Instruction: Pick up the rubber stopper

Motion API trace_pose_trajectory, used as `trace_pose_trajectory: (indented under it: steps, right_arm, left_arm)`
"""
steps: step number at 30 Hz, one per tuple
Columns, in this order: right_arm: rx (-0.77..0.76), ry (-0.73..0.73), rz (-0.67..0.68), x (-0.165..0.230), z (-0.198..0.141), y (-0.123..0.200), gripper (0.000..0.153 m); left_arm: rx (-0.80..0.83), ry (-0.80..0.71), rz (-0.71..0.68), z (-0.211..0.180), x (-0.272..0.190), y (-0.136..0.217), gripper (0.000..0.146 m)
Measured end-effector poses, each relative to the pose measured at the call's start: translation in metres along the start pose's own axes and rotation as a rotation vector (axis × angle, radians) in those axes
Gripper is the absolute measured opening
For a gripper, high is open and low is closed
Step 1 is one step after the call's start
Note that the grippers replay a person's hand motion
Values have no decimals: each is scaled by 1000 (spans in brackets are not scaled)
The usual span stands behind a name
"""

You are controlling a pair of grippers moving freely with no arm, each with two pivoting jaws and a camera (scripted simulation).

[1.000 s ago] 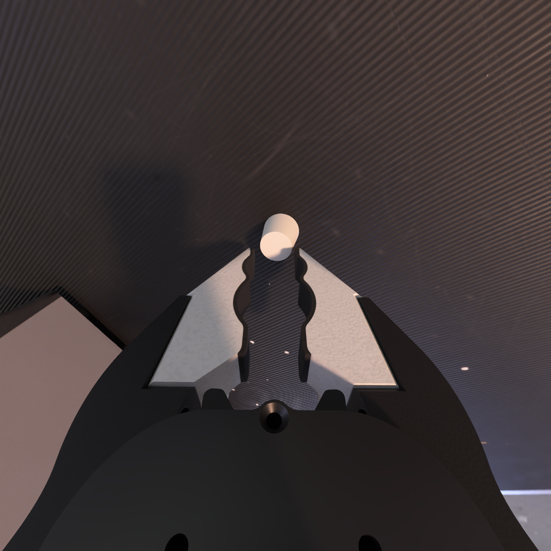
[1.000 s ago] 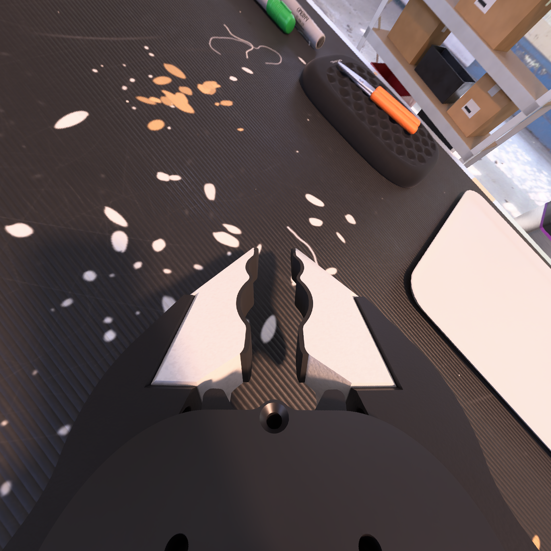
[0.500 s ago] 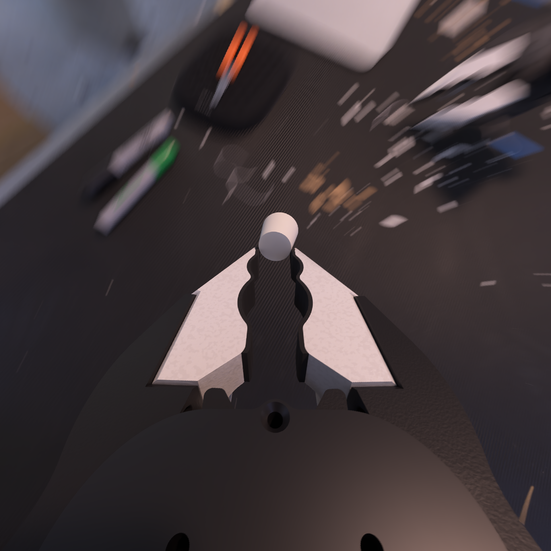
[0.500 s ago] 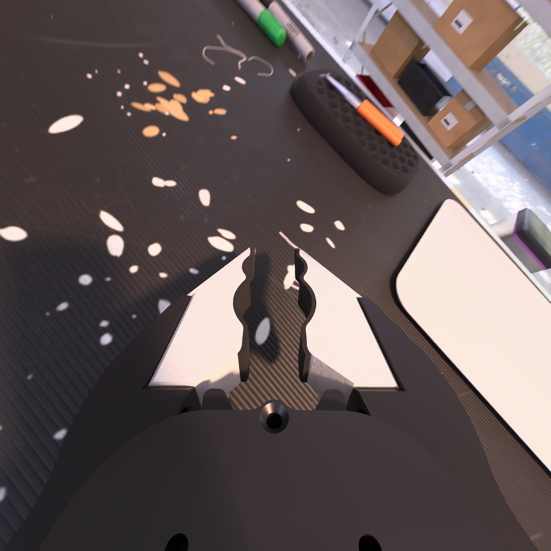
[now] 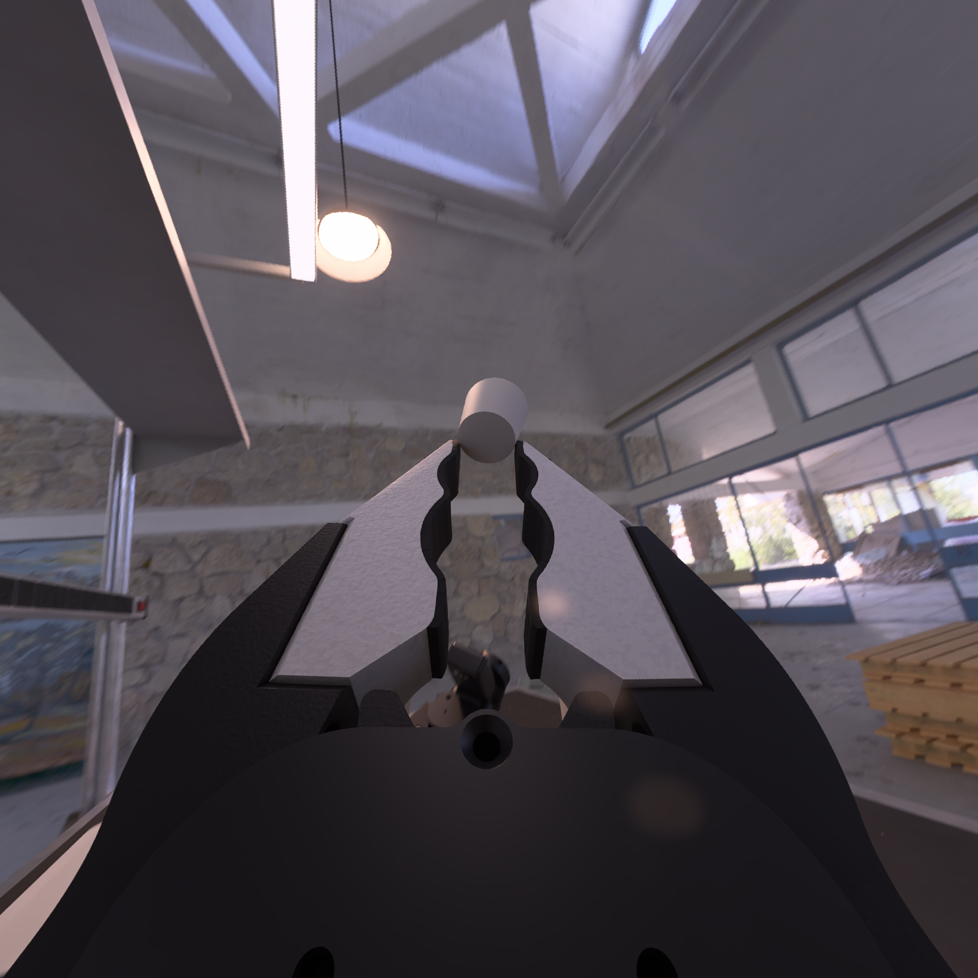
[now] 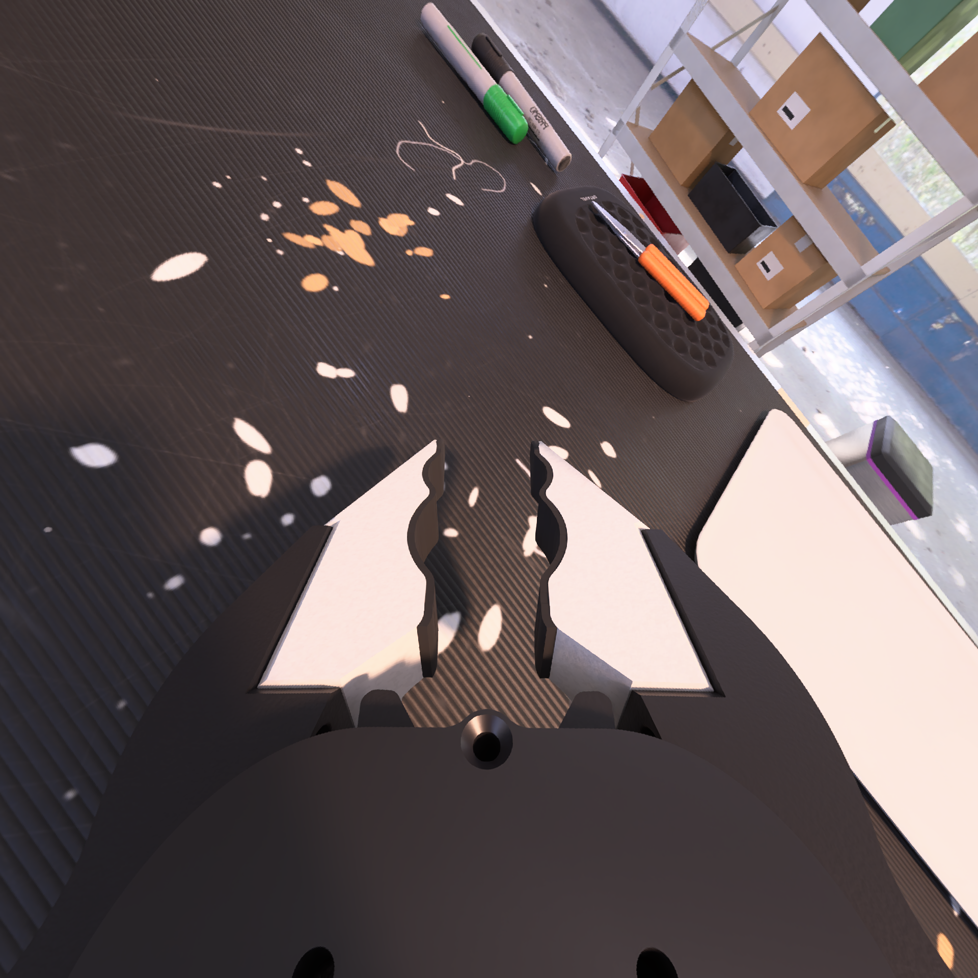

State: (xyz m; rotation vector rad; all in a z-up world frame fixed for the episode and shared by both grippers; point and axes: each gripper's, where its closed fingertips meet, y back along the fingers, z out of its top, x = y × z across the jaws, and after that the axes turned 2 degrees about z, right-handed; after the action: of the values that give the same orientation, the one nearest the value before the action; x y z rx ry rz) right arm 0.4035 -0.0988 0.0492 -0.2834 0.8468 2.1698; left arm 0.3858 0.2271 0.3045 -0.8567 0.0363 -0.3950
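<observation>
The rubber stopper (image 5: 491,423) is a small pale grey cylinder. My left gripper (image 5: 487,450) is shut on it at the very fingertips, its round end facing the camera. The left gripper is tilted upward, high above the table, with ceiling and far walls behind it. The other gripper shows small and dark low between the left fingers (image 5: 479,682). My right gripper (image 6: 487,450) is open and empty, held low over the dark ribbed mat (image 6: 159,344) among white and orange paint flecks. The stopper does not show in the right wrist view.
In the right wrist view a dark honeycomb pad (image 6: 635,296) carries an orange-handled screwdriver (image 6: 669,280). Two markers (image 6: 497,90) lie at the far edge. A white board (image 6: 847,608) lies to the right. A shelf rack with cardboard boxes (image 6: 794,132) stands beyond the table.
The left gripper closed on the stopper, lifted it off the mat and swung upward, from table view to ceiling view. The right gripper opened wider and shifted slightly.
</observation>
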Motion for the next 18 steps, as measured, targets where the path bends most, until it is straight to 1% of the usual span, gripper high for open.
trace_pose_trajectory:
  steps: [2,4,13,15,16,17,18]
  right_arm:
    - [-15,-13,11,2,1,1,32]
    - [-27,-26,15,2,2,2,32]
    - [-32,-54,27,2,-2,2,31]
    - [-30,-54,28,3,-2,2,31]
    - [-29,-52,27,3,-2,2,31]
    - [-28,-48,26,3,-3,2,31]
    - [-27,-44,24,3,-3,2,31]
  left_arm:
    - [-57,24,-24,5,-1,-1,20]
    - [-71,37,-36,5,-2,-2,20]
    - [63,44,-36,-16,-2,-14,20]
    - [135,78,38,-25,10,-13,21]
    - [219,112,124,-35,22,-9,21]
    - [346,145,245,-48,36,-1,21]
    - [517,158,393,-63,49,15,21]
